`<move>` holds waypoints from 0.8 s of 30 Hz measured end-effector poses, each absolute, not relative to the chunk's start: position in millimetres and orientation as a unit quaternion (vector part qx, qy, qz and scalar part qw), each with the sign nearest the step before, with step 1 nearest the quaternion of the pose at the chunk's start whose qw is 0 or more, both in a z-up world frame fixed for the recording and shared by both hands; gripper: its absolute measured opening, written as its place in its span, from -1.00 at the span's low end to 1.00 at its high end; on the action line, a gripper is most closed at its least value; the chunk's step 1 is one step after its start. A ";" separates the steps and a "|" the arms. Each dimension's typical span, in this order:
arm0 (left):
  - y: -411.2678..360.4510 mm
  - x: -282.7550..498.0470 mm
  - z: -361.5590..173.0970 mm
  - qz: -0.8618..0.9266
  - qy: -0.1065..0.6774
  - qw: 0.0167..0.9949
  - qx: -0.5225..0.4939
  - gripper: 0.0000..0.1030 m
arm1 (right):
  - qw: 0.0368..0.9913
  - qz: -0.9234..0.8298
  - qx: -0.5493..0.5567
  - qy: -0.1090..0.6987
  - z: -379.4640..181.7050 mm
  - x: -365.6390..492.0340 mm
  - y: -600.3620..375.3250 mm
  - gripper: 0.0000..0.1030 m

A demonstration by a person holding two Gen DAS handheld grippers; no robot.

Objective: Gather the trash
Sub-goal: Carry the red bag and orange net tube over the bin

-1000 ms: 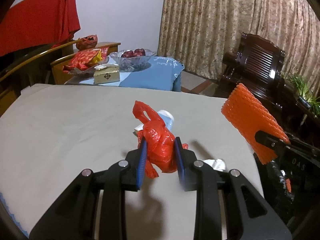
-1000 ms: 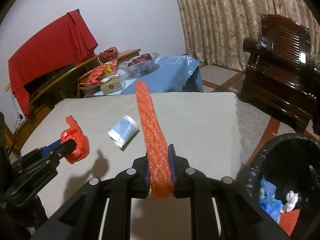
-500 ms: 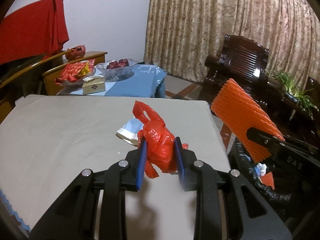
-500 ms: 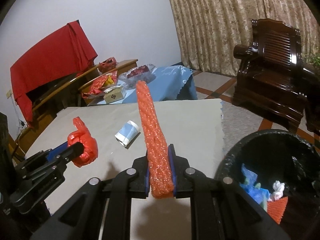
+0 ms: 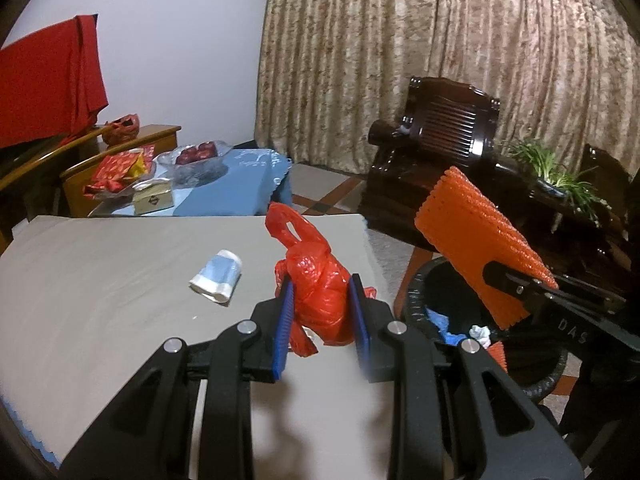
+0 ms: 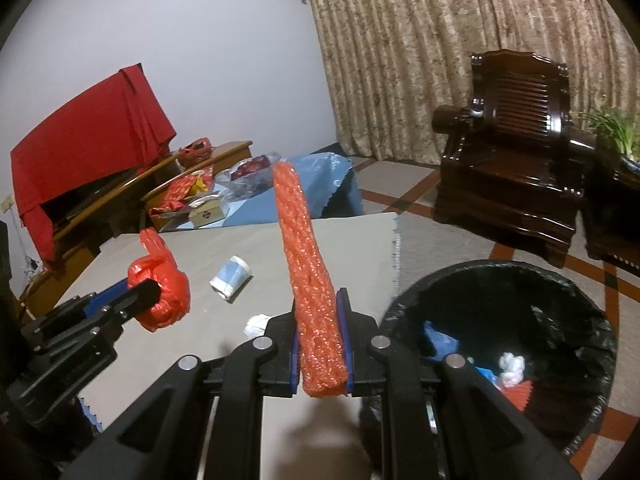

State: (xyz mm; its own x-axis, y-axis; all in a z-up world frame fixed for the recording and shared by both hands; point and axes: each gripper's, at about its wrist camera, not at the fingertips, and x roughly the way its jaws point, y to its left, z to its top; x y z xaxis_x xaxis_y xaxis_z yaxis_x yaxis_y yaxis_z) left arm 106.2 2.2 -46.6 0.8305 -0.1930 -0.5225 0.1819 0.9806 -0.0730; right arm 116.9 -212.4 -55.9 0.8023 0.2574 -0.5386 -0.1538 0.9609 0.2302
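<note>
Left gripper (image 5: 320,316): we are clamping the red plastic bag (image 5: 320,292) above the table (image 5: 100,288).
Right gripper (image 6: 320,344): we are pinching the orange foam net (image 6: 308,280).
Bin (image 6: 560,276): we are aiming over its mouth before releasing, we judge.

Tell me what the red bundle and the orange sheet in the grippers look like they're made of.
The red bundle looks like thin glossy plastic film, probably a shopping bag: crinkled, shiny, with a cut-out handle loop. The orange sheet looks like soft foam netting, matte, with a ribbed mesh surface and a serrated edge; foam is a guess.

Left tool (image 5: 320,312) and right tool (image 6: 320,344) both apparently clamped, angled downward.
</note>
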 end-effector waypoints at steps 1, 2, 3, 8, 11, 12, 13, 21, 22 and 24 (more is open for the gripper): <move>-0.1 105.2 -46.2 -0.101 0.273 0.957 -0.009 -0.50 | 0.946 0.106 0.089 0.295 -56.1 115.8 -215.2 -0.70; -3.2 103.9 -45.7 -0.104 0.272 0.957 -0.009 -0.50 | 0.946 0.101 0.089 0.294 -56.0 112.8 -219.2 -0.70; -5.3 102.0 -45.3 -0.107 0.272 0.956 -0.008 -0.50 | 0.947 0.098 0.090 0.293 -56.2 110.6 -221.8 -0.70; -19.8 97.3 -42.7 -0.123 0.268 0.956 -0.004 -0.50 | 0.950 0.081 0.091 0.288 -53.5 100.9 -237.4 -0.70; -30.0 94.0 -41.4 -0.135 0.264 0.955 -0.001 -0.50 | 0.952 0.071 0.090 0.285 -51.9 95.3 -245.8 -0.70; -33.6 93.2 -40.8 -0.139 0.263 0.955 0.001 -0.50 | 0.952 0.068 0.091 0.284 -51.8 94.0 -249.3 -0.70; -36.9 92.3 -40.1 -0.143 0.262 0.954 0.003 -0.50 | 0.952 0.065 0.091 0.283 -51.6 92.8 -251.9 -0.70; -65.2 90.9 -37.0 -0.172 0.257 0.951 0.011 -0.50 | 0.954 0.038 0.093 0.283 -54.5 85.0 -277.8 -0.70; -68.2 90.9 -37.1 -0.175 0.256 0.951 0.011 -0.50 | 0.954 0.035 0.094 0.283 -54.1 85.3 -280.4 -0.70; -77.1 91.2 -37.1 -0.183 0.254 0.950 0.014 -0.50 | 0.954 0.027 0.093 0.283 -54.4 83.7 -288.3 -0.70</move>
State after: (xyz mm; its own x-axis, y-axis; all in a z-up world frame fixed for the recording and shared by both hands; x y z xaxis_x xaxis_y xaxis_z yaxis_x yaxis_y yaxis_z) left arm 91.2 -77.1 -37.1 0.8037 -0.3402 -0.4882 0.3544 0.9327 -0.0666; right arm 83.7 -288.3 -54.4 0.8388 0.1050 -0.5342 0.0007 0.9810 0.1939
